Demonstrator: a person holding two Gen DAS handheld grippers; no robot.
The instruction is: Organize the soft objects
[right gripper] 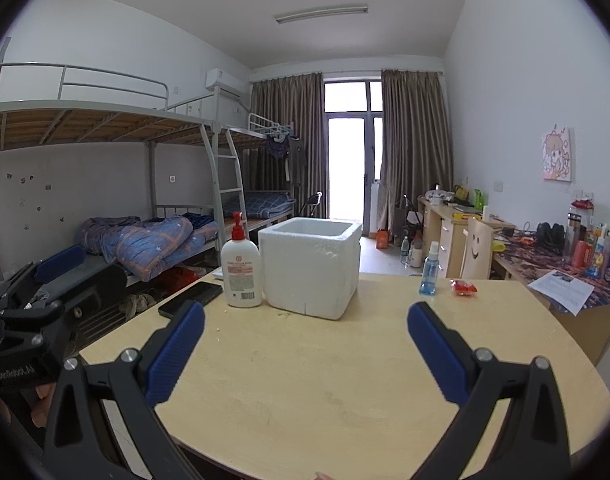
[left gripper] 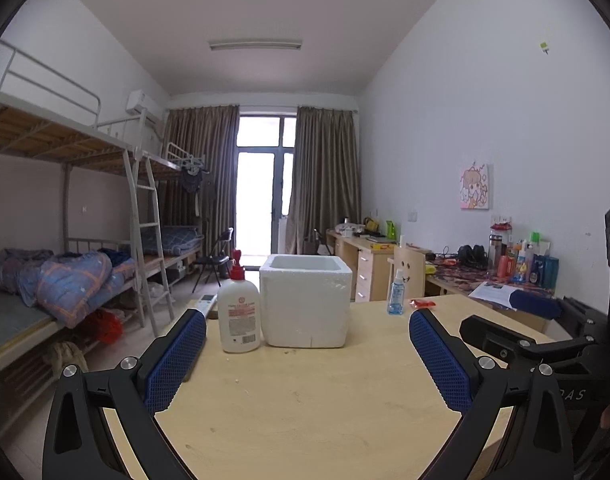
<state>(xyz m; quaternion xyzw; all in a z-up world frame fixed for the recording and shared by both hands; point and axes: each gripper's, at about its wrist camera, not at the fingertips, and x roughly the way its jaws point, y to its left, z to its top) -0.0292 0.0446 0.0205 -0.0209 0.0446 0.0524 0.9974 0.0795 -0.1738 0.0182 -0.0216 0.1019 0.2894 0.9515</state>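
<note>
Left gripper (left gripper: 307, 336) and right gripper (right gripper: 305, 330) both hover over the near desk (right gripper: 325, 380), jaws wide apart, holding nothing. White foam box (right gripper: 311, 266) stands far centre; lotion bottle (right gripper: 241, 268) touches its left side. Red packet (right gripper: 463, 288) lies far right, beside the spray bottle (right gripper: 428, 272).

Table (right gripper: 345, 380) carried a lotion bottle (right gripper: 241, 268) touching a foam box (right gripper: 311, 268), a spray bottle (right gripper: 429, 270) and a red packet (right gripper: 463, 288) further right, and a phone (right gripper: 191, 300) near the left edge. Bunk beds (right gripper: 105, 128) stood along the left wall, desks (right gripper: 445, 216) along the right.
</note>
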